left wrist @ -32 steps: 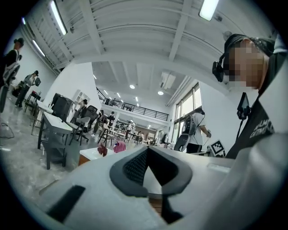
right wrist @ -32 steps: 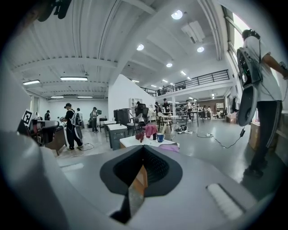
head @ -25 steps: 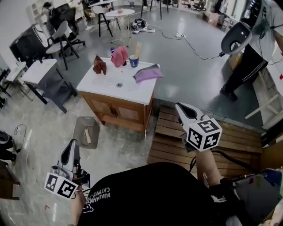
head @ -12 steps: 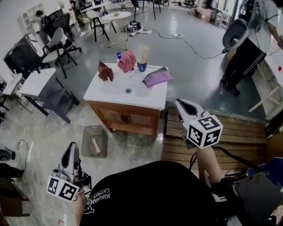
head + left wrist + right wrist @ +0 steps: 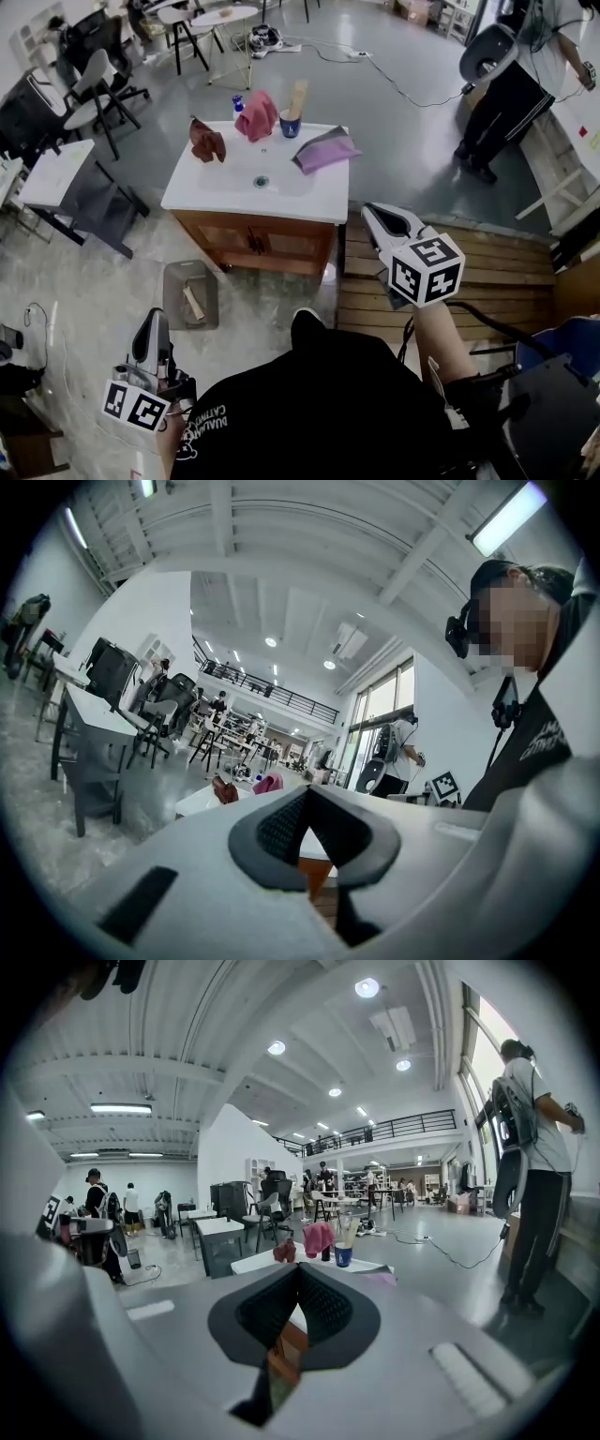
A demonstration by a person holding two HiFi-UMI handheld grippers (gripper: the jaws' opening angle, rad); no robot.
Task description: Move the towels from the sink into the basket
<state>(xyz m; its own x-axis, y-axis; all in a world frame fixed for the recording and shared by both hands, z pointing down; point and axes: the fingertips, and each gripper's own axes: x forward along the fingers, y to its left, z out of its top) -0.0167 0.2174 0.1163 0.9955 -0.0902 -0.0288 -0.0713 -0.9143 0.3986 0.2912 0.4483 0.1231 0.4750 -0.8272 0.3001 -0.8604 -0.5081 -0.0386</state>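
Both left gripper (image 5: 153, 317) and right gripper (image 5: 369, 209), clenched empty, are nearer the sink (image 5: 230, 178).

Black shirt (image 5: 328, 412) with white lettering. The left gripper (image 5: 153, 317) and right gripper (image 5: 373, 214) are white-shelled, with dark pads and black-and-white marker cubes.

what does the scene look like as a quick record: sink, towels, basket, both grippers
sink: white top on a wooden cabinet, ahead of the person
dark red towel: on the top, far left
pink towel: far edge, beside a blue cup
purple towel: far right
basket: grey, on the floor left of the cabinet
left gripper: shut, empty
right gripper: shut, empty
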